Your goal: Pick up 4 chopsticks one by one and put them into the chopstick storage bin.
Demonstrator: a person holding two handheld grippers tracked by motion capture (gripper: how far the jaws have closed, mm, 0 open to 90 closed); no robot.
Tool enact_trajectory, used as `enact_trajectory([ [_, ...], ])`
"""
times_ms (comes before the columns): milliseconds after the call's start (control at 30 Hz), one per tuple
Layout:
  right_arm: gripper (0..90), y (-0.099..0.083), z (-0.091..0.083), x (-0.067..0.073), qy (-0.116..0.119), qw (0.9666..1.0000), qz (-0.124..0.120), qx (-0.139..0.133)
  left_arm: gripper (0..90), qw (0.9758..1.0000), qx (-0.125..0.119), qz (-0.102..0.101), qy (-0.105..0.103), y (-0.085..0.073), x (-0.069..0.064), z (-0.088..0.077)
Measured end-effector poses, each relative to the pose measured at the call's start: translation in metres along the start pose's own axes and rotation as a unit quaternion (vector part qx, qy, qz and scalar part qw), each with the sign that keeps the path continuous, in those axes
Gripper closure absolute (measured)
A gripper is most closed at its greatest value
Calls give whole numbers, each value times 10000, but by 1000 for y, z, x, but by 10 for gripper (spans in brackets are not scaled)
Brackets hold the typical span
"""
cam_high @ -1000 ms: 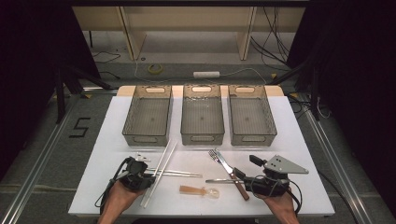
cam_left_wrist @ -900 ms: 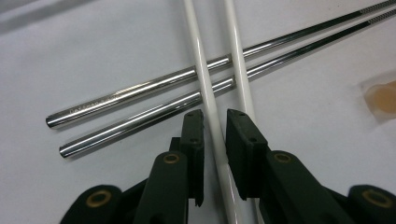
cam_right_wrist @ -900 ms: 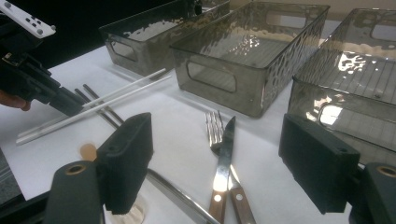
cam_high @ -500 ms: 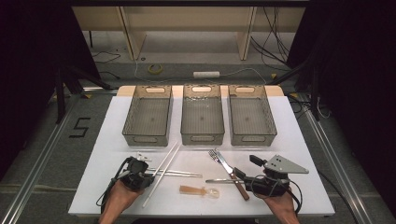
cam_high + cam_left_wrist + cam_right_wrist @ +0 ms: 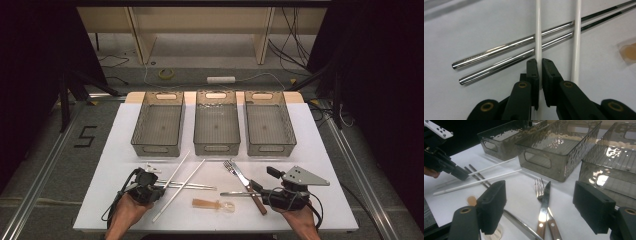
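Note:
My left gripper [image 5: 539, 72] is shut on a white chopstick [image 5: 538, 30]; its jaws have just been closing with that stick between the pads. A second white chopstick [image 5: 576, 37] lies beside it, and both cross over two metal chopsticks [image 5: 506, 53]. In the high view the left gripper [image 5: 160, 190] sits at the front left of the table. My right gripper [image 5: 543, 202] stands open with its pads either side of a wooden-handled knife [image 5: 545, 197] and fork [image 5: 539, 186]. It is at the front right [image 5: 262, 181], touching nothing.
Three translucent grey bins [image 5: 154, 148] [image 5: 216, 148] [image 5: 272, 148] stand in a row across the back of the white table [image 5: 325, 165]. An amber plastic spoon [image 5: 212, 204] lies near the front edge. A metal spoon [image 5: 235, 193] lies beside the knife.

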State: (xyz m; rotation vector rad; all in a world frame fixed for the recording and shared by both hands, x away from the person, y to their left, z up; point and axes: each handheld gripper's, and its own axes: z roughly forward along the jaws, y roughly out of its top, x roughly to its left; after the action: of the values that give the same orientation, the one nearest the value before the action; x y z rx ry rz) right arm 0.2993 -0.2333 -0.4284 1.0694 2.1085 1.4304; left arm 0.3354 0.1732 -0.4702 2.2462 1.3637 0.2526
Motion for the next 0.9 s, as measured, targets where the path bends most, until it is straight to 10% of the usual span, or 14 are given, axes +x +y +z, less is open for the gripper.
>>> enact_trajectory([
  [900, 276, 0, -2, -2, 1, 9999, 5, -130, 842, 9946, -953, 281, -302, 15, 6, -47],
])
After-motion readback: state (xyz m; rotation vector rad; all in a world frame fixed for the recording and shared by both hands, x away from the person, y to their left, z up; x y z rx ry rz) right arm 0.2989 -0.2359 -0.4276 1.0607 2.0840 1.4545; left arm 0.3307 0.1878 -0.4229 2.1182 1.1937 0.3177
